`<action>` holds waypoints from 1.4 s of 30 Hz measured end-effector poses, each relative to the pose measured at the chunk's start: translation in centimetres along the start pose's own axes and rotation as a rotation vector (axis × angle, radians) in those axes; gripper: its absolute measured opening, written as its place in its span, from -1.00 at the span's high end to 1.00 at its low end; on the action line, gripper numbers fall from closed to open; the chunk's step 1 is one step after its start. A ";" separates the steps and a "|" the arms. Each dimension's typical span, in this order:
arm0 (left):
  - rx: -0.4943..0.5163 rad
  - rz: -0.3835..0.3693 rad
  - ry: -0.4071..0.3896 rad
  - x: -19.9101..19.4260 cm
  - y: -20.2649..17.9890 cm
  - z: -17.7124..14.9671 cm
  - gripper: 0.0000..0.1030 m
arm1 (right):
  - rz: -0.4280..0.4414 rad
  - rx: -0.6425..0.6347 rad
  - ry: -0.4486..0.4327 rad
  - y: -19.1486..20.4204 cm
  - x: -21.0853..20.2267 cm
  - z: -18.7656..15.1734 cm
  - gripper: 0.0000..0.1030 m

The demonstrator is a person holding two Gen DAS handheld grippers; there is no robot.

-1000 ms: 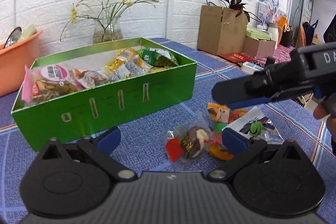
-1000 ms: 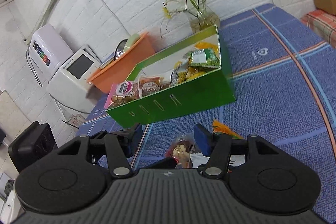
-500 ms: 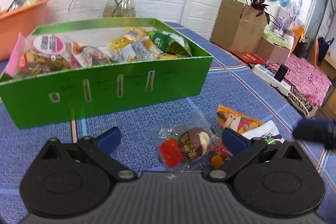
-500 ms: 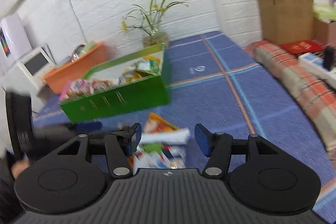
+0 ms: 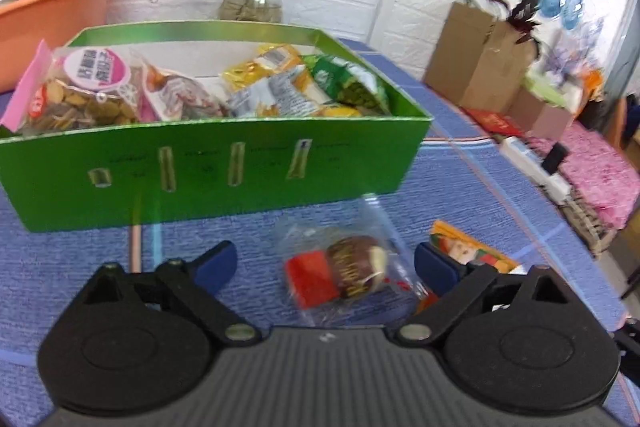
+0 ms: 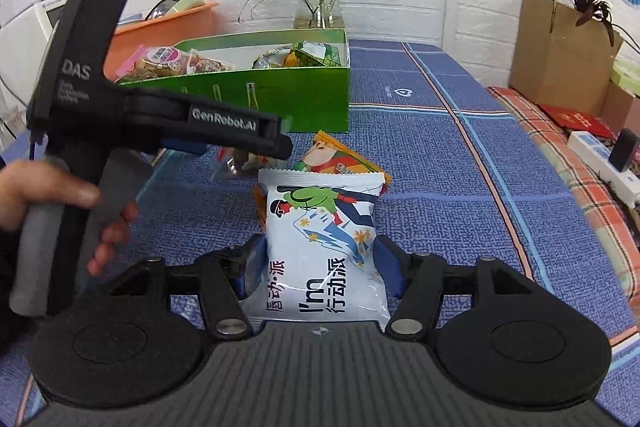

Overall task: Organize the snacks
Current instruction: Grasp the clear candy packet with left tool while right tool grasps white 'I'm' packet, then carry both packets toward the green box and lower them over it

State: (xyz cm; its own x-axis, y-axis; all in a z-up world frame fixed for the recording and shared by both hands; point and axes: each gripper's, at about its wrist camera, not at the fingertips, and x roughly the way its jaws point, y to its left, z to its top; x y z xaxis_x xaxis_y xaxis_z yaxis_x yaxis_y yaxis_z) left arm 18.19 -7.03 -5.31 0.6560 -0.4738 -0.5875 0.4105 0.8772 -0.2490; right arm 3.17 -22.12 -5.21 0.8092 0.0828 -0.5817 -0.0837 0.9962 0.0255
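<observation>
Risk first: white snack pouch point(image 6: 320, 247) sits between the right claw point(image 6: 318, 267) pads, jaws spread, not pinching; closing on slick film could squirt it out. Left claw point(image 5: 326, 267) also spread, over the clear candy bag point(image 5: 344, 275) on the tabletop point(image 5: 460, 179). Green box point(image 5: 216, 163) nearly full; free room only along its back wall.

In the left wrist view, the box point(image 5: 208, 163) fills the middle left, packets point(image 5: 280, 87) inside it. A vase point(image 5: 251, 3) stands behind it at top centre, a tub point(image 5: 52, 15) at upper left, a paper bag point(image 5: 476, 55) at upper right. Below the box, a clear bag point(image 5: 344, 271) lies on the cloth point(image 5: 460, 179). In the right wrist view, a pouch point(image 6: 324, 243) lies at centre, a flat packet point(image 6: 340, 159) partly under its far end, the box point(image 6: 280, 95) behind.
</observation>
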 end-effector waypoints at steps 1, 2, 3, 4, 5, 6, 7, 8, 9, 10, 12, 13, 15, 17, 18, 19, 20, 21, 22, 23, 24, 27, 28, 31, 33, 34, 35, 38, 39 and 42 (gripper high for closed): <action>0.009 -0.013 -0.001 -0.1 -0.1 0.0 -0.85 | -0.004 0.002 0.004 -0.2 0.0 0.0 -0.92; 0.029 -0.005 -0.004 -0.1 -0.4 0.0 -0.85 | -0.011 0.004 0.007 -0.2 -0.2 0.0 -0.92; 0.055 0.010 0.002 0.0 -0.8 0.0 -0.85 | -0.019 0.005 0.008 -0.3 -0.2 0.0 -0.92; 0.077 0.023 0.028 0.4 -1.2 -0.1 -0.85 | -0.023 0.006 0.007 -0.4 -0.2 0.0 -0.92; 0.100 0.035 0.030 0.6 -1.4 -0.3 -0.85 | -0.019 0.011 0.005 -0.6 -0.2 -0.1 -0.92; 0.121 0.049 0.033 0.6 -1.7 -0.4 -0.80 | -0.011 0.017 0.004 -0.8 -0.2 -0.2 -0.93; 0.139 0.061 0.034 0.6 -1.9 -0.5 -0.72 | 0.001 0.018 0.005 -0.9 -0.3 -0.2 -0.93; 0.147 0.068 0.033 0.4 -1.9 -0.6 -0.66 | 0.011 0.012 0.008 -1.0 -0.4 -0.3 -0.93; 0.153 0.067 0.031 0.2 -1.8 -0.7 -0.51 | 0.028 0.003 0.012 -1.1 -0.5 -0.5 -0.93; 0.161 0.062 0.033 0.0 -1.6 -0.8 -0.46 | 0.043 -0.002 0.011 -1.2 -0.7 -0.7 -0.93; 0.183 0.048 0.032 -0.6 -1.3 -1.2 -0.26 | 0.071 -0.002 0.010 -1.5 -1.1 -1.1 -0.88; 0.200 0.052 0.033 -0.9 -1.2 -1.5 -0.20 | 0.086 0.005 0.008 -1.7 -1.4 -1.4 -0.85; 0.233 0.060 0.036 -2.0 -1.0 -2.3 -0.18 | 0.101 0.020 0.005 -1.9 -2.0 -2.0 -0.82; 0.228 0.050 0.046 -3.4 -0.6 -3.1 -0.16 | 0.112 0.038 -0.004 -2.0 -2.6 -2.4 -0.80; 0.215 0.045 0.053 -4.2 -0.3 -3.5 -0.16 | 0.123 0.052 -0.007 -2.1 -2.9 -2.6 -0.78; 0.198 0.034 0.056 -5.0 0.0 -3.9 -0.15 | 0.138 0.066 -0.012 -2.1 -3.1 -2.7 -0.78; 0.178 0.024 0.052 -5.9 0.4 -4.4 -0.15 | 0.164 0.083 -0.020 -2.3 -3.4 -2.8 -0.77; 0.162 0.027 0.046 -6.8 0.8 -4.8 -0.15 | 0.184 0.097 -0.027 -2.2 -3.5 -2.8 -0.77; 0.148 0.040 0.035 -7.6 1.1 -5.3 -0.15 | 0.201 0.105 -0.033 -2.1 -3.7 -2.8 -0.77; 0.130 0.052 0.019 -8.5 1.4 -5.7 -0.14 | 0.216 0.108 -0.040 -1.8 -3.9 -2.7 -0.76; 0.111 0.059 0.002 -9.4 1.8 -6.0 -0.04 | 0.230 0.101 -0.046 -1.4 -4.0 -2.7 -0.76; 0.041 0.077 -0.023 -11.1 3.1 -6.7 0.43 | 0.266 0.068 -0.059 -0.1 -4.0 -2.4 -0.75; 0.028 0.082 -0.017 -11.1 3.5 -6.7 0.41 | 0.280 0.056 -0.054 0.3 -3.9 -2.3 -0.75; 0.041 0.142 0.007 -11.0 3.7 -7.4 0.43 | 0.309 0.052 -0.044 1.0 -3.7 -2.3 -0.75; 0.084 0.186 -0.010 -11.5 3.2 -7.8 -0.07 | 0.326 0.073 -0.034 0.8 -3.7 -2.3 -0.75; 0.120 0.212 -0.021 -11.8 2.9 -8.1 -0.21 | 0.331 0.086 -0.031 0.6 -3.7 -2.3 -0.75; 0.168 0.232 -0.030 -12.3 2.5 -8.3 -0.21 | 0.334 0.103 -0.028 0.3 -3.8 -2.4 -0.75; 0.328 0.285 -0.072 -13.4 1.6 -8.9 -0.33 | 0.322 0.137 -0.022 -0.6 -3.8 -2.6 -0.76; 0.399 0.297 -0.100 -13.4 1.5 -8.9 -0.40 | 0.316 0.143 -0.020 -0.8 -3.7 -2.6 -0.76; 0.556 0.289 -0.109 -12.3 1.2 -8.1 -0.72 | 0.307 0.166 -0.013 -1.1 -3.6 -2.7 -0.76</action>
State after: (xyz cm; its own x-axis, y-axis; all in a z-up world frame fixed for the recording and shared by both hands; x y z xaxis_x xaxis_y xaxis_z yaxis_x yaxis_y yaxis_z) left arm 5.50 0.50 -4.68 0.8383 -0.2551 -0.4819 0.4557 0.8130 0.3624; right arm -1.21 -23.61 -5.39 0.7686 0.3785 -0.5158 -0.2292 0.9156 0.3303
